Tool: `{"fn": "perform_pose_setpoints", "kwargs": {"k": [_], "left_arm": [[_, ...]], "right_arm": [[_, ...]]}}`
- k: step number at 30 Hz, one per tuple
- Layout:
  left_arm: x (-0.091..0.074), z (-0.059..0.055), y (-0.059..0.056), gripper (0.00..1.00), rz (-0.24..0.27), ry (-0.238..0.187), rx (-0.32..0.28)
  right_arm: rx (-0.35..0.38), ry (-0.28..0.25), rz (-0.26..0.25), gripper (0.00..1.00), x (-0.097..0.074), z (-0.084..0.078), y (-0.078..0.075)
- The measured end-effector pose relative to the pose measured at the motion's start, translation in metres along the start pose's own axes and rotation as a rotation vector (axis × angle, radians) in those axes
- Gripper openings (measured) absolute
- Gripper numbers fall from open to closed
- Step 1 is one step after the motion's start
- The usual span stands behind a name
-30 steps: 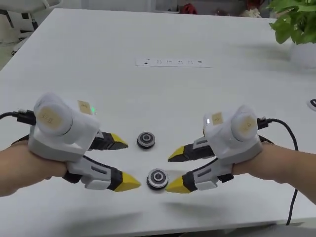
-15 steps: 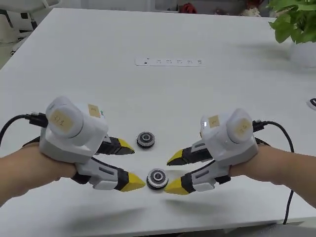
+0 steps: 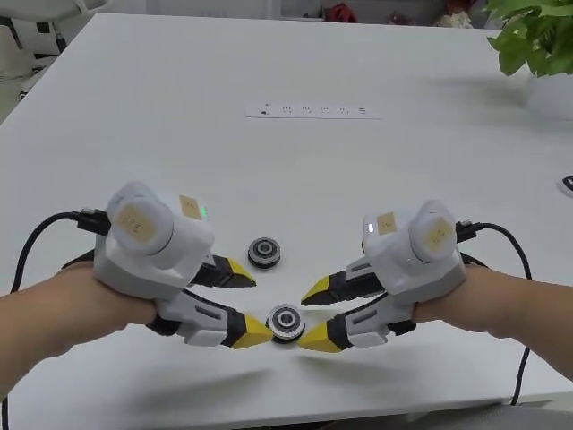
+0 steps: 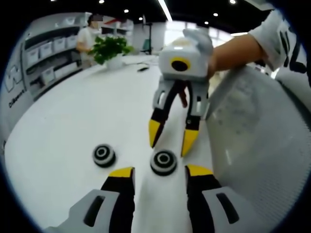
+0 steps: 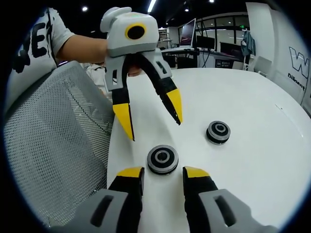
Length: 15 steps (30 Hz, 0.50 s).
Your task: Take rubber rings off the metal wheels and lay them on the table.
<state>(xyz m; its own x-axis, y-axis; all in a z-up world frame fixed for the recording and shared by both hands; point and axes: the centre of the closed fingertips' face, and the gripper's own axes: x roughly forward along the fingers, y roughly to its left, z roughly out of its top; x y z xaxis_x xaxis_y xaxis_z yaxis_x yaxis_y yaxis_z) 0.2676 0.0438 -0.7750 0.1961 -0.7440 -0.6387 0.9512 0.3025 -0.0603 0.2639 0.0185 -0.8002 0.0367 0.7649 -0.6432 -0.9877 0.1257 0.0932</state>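
Observation:
Two small metal wheels, each with a black rubber ring around it, lie on the white table [image 3: 269,170]. The near wheel [image 3: 286,321] [image 4: 163,162] [image 5: 163,159] sits close to the front edge, the far wheel [image 3: 264,253] [image 4: 104,155] [image 5: 218,132] a little behind it. My left gripper [image 3: 251,302] [image 4: 159,171] [image 5: 152,124] is open, its lower yellow tip right beside the near wheel's left side. From the right, my right gripper [image 3: 309,315] [image 5: 162,172] [image 4: 170,143] faces it, also open, tips just short of the same wheel. Neither holds anything.
A white power strip [image 3: 313,112] lies mid-table. A potted plant [image 3: 537,40] stands at the far right corner. Cables trail from both grippers. A grey mesh chair back [image 5: 53,131] [image 4: 257,141] is just off the table's front edge.
Both grippers have closed in on the near wheel from either side, the left one moving right the most. The wheels have not moved.

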Motion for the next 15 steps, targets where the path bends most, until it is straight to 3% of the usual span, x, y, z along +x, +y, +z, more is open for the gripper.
{"fn": "perform_pose_setpoints", "kwargs": {"k": [15], "left_arm": [[0.013, 0.003, -0.006, 0.36, -0.018, -0.005, -0.004]], "right_arm": [[0.016, -0.005, 0.006, 0.27, 0.001, -0.002, 0.001]]}}
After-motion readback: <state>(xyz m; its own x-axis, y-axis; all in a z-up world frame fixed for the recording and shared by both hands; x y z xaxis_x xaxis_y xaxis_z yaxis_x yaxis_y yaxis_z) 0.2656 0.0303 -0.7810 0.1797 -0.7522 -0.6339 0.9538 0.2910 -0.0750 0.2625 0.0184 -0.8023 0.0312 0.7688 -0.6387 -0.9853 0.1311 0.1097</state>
